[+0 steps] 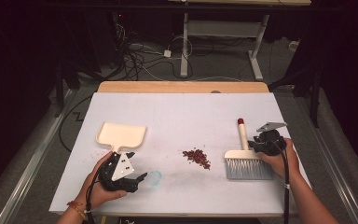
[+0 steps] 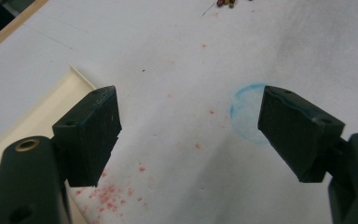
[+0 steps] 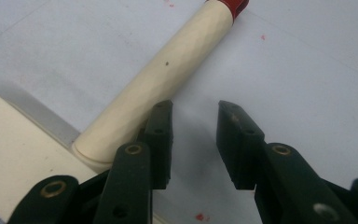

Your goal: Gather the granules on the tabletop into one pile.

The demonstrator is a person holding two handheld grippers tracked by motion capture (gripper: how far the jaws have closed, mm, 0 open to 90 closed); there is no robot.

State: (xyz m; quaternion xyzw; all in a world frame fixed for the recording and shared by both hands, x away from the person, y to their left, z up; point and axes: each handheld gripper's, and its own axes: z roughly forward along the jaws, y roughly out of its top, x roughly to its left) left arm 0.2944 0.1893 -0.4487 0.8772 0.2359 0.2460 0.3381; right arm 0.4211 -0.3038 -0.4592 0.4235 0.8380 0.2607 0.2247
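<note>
A cream dustpan (image 1: pixel 121 135) lies at the table's left, its handle toward my left gripper (image 1: pixel 137 166), which stands wide open just above the sheet. In the left gripper view the dustpan's edge (image 2: pixel 37 116) sits beside the left jaw, and nothing is between the jaws. A small heap of red bits (image 1: pixel 196 157) lies mid-table. A brush with a cream handle (image 1: pixel 243 136), a red tip and grey bristles (image 1: pixel 248 168) lies at the right. My right gripper (image 1: pixel 255 142) is open beside that handle (image 3: pixel 168 79). The handle lies outside the left jaw, and the gap (image 3: pixel 195 121) holds nothing.
A white sheet (image 1: pixel 182 116) covers the table, with a wooden strip (image 1: pixel 182 87) along the far edge. A faint blue ring (image 2: pixel 247 112) and red specks (image 2: pixel 107 193) mark the sheet near my left gripper. Cables and desk legs (image 1: pixel 184 42) stand on the floor beyond.
</note>
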